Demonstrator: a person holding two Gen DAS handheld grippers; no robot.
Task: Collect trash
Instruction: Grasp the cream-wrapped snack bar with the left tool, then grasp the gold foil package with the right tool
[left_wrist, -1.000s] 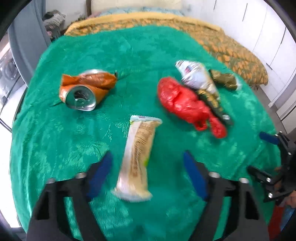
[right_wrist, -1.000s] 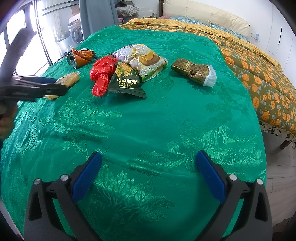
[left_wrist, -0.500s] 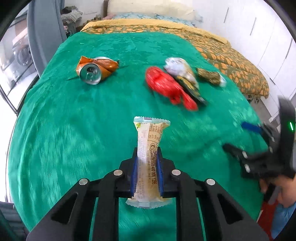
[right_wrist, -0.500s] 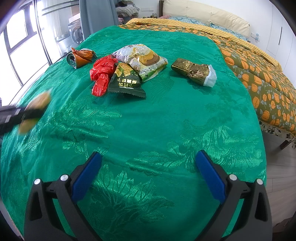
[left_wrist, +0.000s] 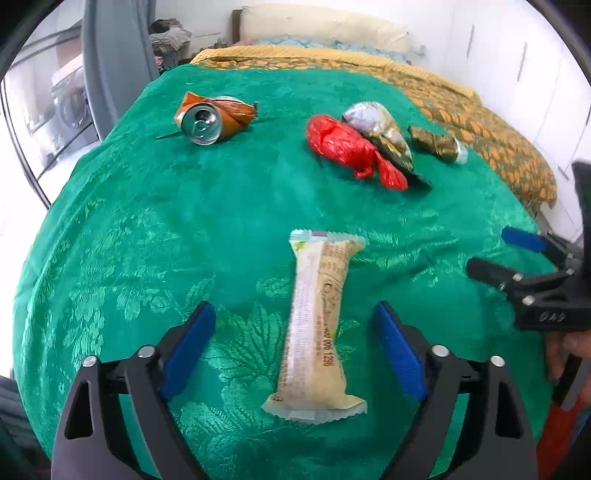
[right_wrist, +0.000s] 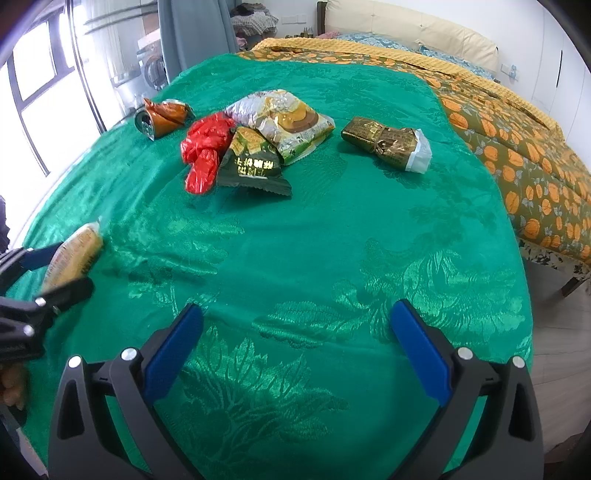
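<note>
Snack bar wrapper (left_wrist: 317, 328): long and pale tan, with a crimped end and small black numbers. It lies flat on the green cover, nearest of all, well apart from the other trash.
Can (left_wrist: 201, 123): shiny silver top, orange-brown sides, squashed. It lies on its side, far off to the left, alone.
Red bag (left_wrist: 347, 147): thin red plastic, bunched up and knotted. It touches the dark packet.
Dark packet (right_wrist: 255, 166): dark green with gold letters and a zigzag edge. It leans on the big packet.
Big packet (right_wrist: 288, 122): silver and yellow, puffy, behind the dark one.
Gold wrapper (right_wrist: 384, 142): crinkly brown-gold with a white end, off to the right, alone.
</note>
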